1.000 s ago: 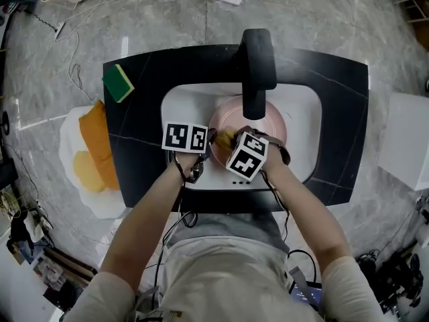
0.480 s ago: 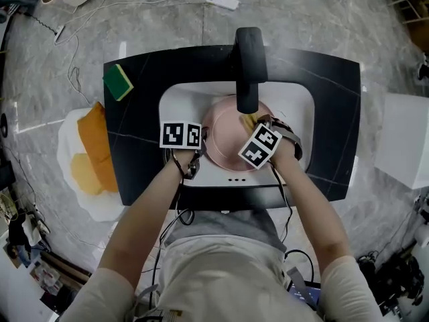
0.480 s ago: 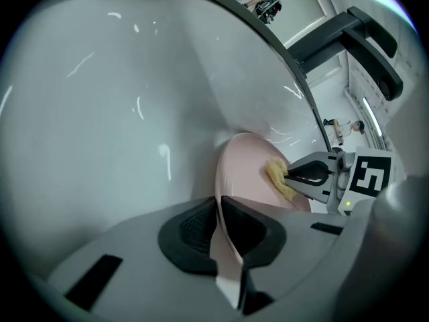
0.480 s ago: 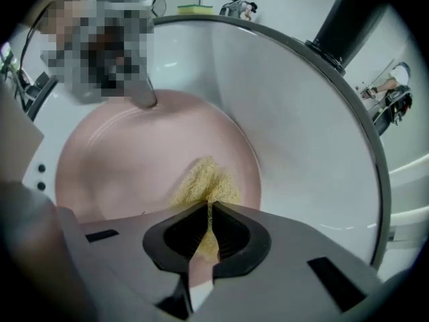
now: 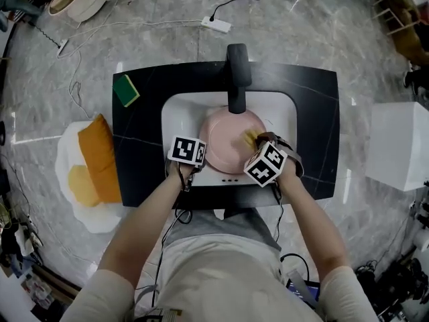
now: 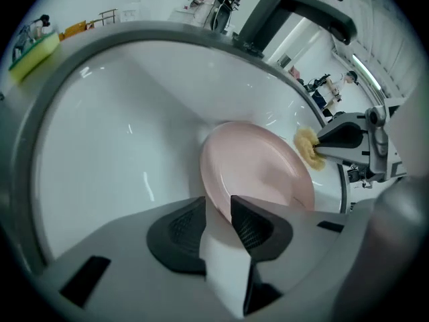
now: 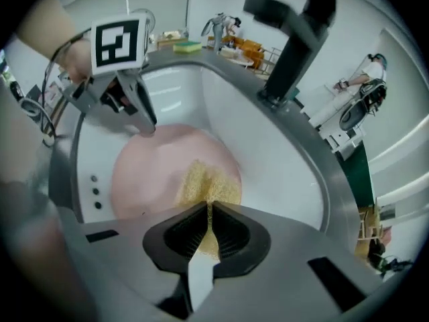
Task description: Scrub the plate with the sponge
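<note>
- Black faucet rises at the far edge of the sink; its spout overhangs the far rim of the pink plate.
- Spare green sponge lies on the counter's far left corner, well apart from the work.
- Black counter stands on a grey marble floor. A power strip lies beyond it, an orange cushion to the left and a white box to the right.
- Pink plate sits in the white basin.
- Both bare forearms reach forward over the sink's near edge.
- Left gripper: jaws opening, the plate's left rim in the gap, pads not pressing on it.
- Right gripper: jaws nearly together, pinching the yellow sponge, which rests on the plate's right part.
</note>
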Available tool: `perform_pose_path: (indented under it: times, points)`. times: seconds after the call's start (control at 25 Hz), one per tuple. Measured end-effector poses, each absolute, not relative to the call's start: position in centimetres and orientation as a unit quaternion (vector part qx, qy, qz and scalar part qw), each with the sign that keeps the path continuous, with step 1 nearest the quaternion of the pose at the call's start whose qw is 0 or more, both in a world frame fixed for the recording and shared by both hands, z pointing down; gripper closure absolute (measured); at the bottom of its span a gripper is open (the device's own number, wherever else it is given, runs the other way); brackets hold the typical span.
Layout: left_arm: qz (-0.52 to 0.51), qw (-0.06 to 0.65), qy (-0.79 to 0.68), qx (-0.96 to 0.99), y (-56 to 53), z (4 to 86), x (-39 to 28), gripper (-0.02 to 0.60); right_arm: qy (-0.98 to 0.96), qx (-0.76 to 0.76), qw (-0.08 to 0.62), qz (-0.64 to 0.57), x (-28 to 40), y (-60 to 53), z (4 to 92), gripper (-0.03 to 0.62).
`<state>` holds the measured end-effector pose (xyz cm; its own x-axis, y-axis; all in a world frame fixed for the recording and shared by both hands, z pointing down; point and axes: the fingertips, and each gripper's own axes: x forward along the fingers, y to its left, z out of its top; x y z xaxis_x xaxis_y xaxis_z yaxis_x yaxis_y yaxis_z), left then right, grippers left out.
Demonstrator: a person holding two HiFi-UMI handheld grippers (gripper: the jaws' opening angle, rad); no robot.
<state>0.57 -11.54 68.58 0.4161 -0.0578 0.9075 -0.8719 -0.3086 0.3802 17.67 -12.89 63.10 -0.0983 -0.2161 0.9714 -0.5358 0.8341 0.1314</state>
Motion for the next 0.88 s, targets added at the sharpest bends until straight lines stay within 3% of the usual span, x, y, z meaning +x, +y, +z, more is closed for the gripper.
perform_pose_path:
  times: [0.36, 0.52, 0.88]
  points:
    - [0.367, 0.458, -0.366, 0.722, -10.3, 61.3, -1.3, 0.493, -0.800, 0.334, 0.482, 0.125, 14.9, -13.3, 50.6, 0.547]
    - [0.324, 0.422, -0.407, 0.743, -11.5, 56.4, -2.3, 0.529, -0.819, 0.364, 0.429, 0.114, 13.9, -13.6, 45.4, 0.547]
    - [0.226, 0.336, -0.428, 0.808, -14.2, 44.6, -2.4, 0.541, -0.853, 0.400, 0.323, 0.087, 11.0, -13.2, 35.9, 0.548]
